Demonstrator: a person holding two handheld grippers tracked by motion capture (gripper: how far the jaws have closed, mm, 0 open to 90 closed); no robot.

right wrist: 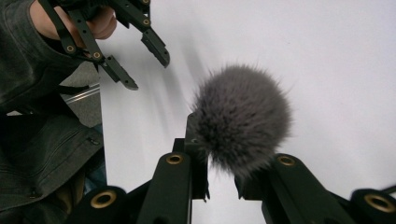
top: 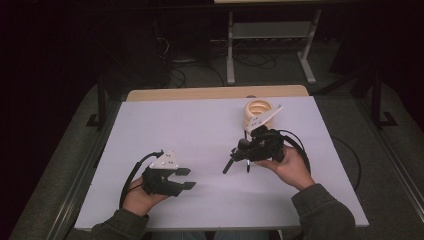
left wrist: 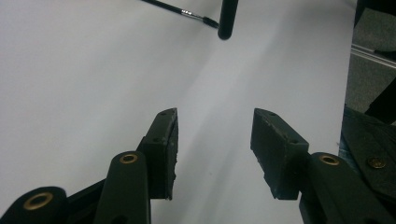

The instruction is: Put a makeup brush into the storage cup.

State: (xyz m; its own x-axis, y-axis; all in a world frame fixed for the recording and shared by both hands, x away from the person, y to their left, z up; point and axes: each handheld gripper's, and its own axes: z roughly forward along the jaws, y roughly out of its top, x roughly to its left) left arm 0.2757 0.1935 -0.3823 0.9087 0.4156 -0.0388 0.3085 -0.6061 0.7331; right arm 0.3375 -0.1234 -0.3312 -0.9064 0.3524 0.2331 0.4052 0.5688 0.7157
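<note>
My right gripper (top: 241, 151) hovers over the right middle of the white table top (top: 200, 130), shut on a brush with a fluffy grey head (right wrist: 243, 116) that bulges out between its jaws. Below it a thick black handle (top: 227, 166) slants down to the left, and a thin black stick (top: 247, 167) hangs beside it. Both handle ends appear far off in the left gripper view, the thick handle (left wrist: 227, 21) and the thin stick (left wrist: 182, 11). My left gripper (top: 189, 178) is low at the front left, open, with only bare table between its pads (left wrist: 168, 140).
A cream ring-shaped holder (top: 256, 111) stands at the back of the table, just behind the right gripper. The left hand and its gripper (right wrist: 140, 51) appear far off in the right gripper view. Dark floor, cables and a metal table frame (top: 230, 50) lie beyond the far edge.
</note>
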